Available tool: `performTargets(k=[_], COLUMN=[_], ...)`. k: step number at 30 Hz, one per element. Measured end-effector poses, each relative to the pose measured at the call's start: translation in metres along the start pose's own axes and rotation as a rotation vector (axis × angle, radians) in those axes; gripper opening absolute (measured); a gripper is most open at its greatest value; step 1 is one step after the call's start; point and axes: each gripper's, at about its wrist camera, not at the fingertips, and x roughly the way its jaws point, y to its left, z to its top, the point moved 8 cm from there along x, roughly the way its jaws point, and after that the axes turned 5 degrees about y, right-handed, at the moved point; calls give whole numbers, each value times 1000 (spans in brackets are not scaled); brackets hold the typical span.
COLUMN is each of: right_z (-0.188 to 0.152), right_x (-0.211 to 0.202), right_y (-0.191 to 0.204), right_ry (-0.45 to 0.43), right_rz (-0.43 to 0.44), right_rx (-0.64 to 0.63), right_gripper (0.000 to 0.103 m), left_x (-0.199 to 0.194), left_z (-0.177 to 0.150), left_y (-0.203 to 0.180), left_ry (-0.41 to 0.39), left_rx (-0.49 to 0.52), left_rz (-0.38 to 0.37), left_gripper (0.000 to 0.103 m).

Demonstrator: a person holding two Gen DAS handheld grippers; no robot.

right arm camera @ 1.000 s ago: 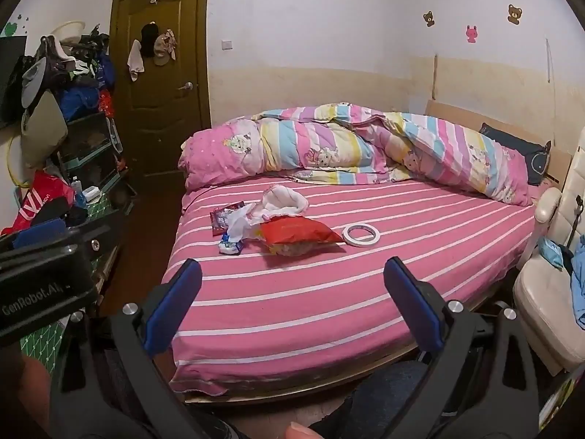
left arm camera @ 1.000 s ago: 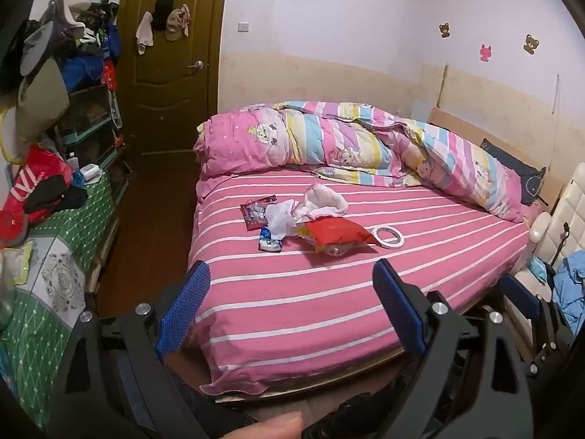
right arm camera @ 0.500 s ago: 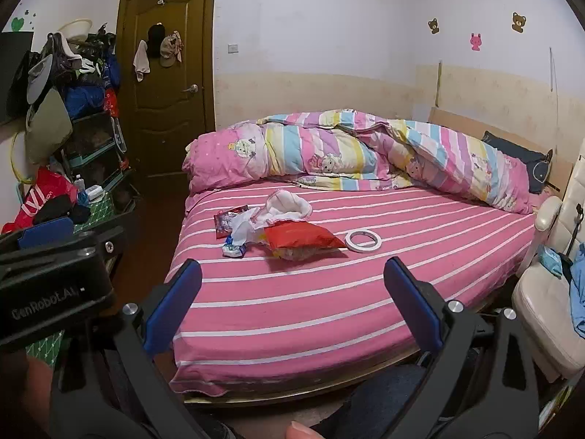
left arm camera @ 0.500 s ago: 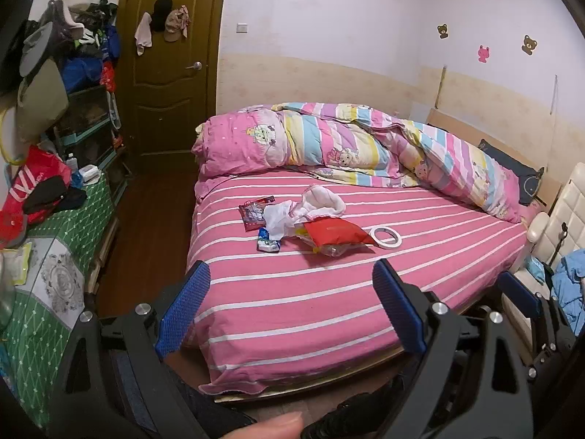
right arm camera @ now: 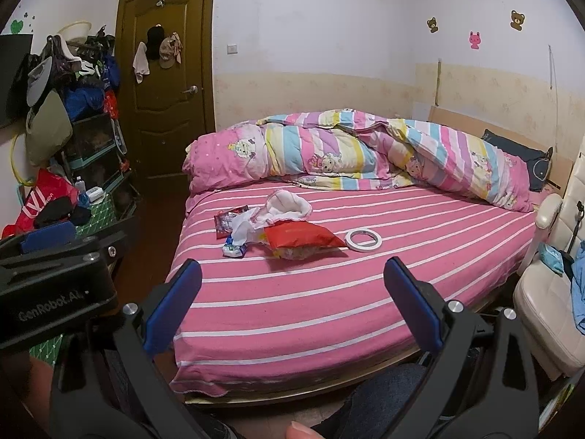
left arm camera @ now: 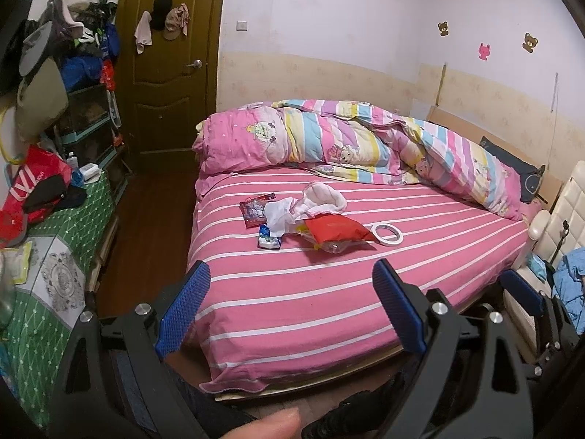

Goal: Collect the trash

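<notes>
Nearest us, the left tongs [left arm camera: 289, 301] and the right tongs [right arm camera: 292, 301] both stand wide apart with nothing between their blue pads, held short of the bed's [right arm camera: 292, 314] near edge. Beyond them lies bare striped sheet, then the trash heap around 12 o'clock in both views: a red snack bag [right arm camera: 299, 236], crumpled white paper [right arm camera: 246, 225], a small blue-and-white wrapper [right arm camera: 234, 250] at its 7 o'clock, and a dark red wrapper [right arm camera: 226, 219] toward 10 o'clock. A tape roll [right arm camera: 363, 239] sits just beside the bag at 3 o'clock, apart from it.

We judge the reach is the risk: the heap lies well in from the edge, and pieces overlap, so a pinch on one could drag or scatter its neighbours. The soft sheet may also bunch into the tongs. Taking the tape roll as trash would be a mistake, we think.

The red bag's long axis runs roughly 9 to 3 o'clock, its tapered corner pointing toward the tape roll.
</notes>
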Motion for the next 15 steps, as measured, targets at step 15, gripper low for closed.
performTargets(k=[15], right_z=[-1], right_x=[-3], right_y=[2], right_ry=[-18], right_rz=[28], right_rx=[2], right_gripper=[98], left_x=[0], left_z=[-1], left_y=[2], left_ry=[-17], left_rx=[-9], left_rz=[-10], left_gripper=[83])
